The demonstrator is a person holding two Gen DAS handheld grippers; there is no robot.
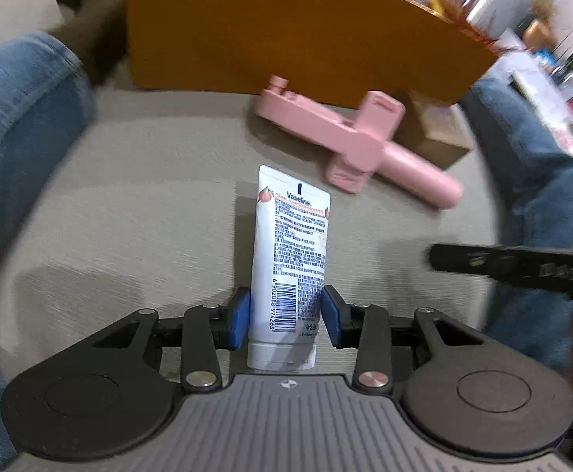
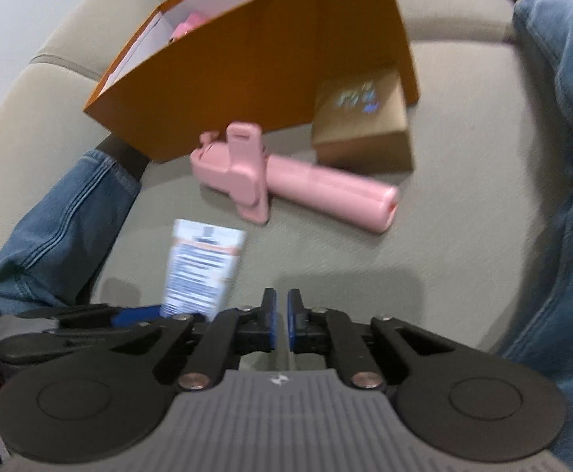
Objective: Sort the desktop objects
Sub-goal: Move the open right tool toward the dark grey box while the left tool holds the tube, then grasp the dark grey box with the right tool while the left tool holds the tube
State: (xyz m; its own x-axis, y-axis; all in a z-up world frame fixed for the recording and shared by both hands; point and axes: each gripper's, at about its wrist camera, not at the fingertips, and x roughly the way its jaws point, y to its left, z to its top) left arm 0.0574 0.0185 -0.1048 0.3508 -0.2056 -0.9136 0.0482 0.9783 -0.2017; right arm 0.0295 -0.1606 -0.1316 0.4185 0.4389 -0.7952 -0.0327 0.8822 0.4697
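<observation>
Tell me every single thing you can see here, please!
tube of cream: one, white with blue print, between the left gripper's pads, pointing away over the grey cushion.
pink holder: one, pink, lying beyond the tube, in front of the box.
orange box: one, orange, open, at the back; pink things inside.
brown box: one, brown, beside the orange box, behind the holder's handle.
cushion: grey, under everything.
legs: two, blue jeans, either side.
left gripper: black, blue pads, shut on the tube.
right gripper: black, shut, holding nothing.

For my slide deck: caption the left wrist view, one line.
Left gripper shut on a white Vaseline tube; pink holder lies beyond.
</observation>
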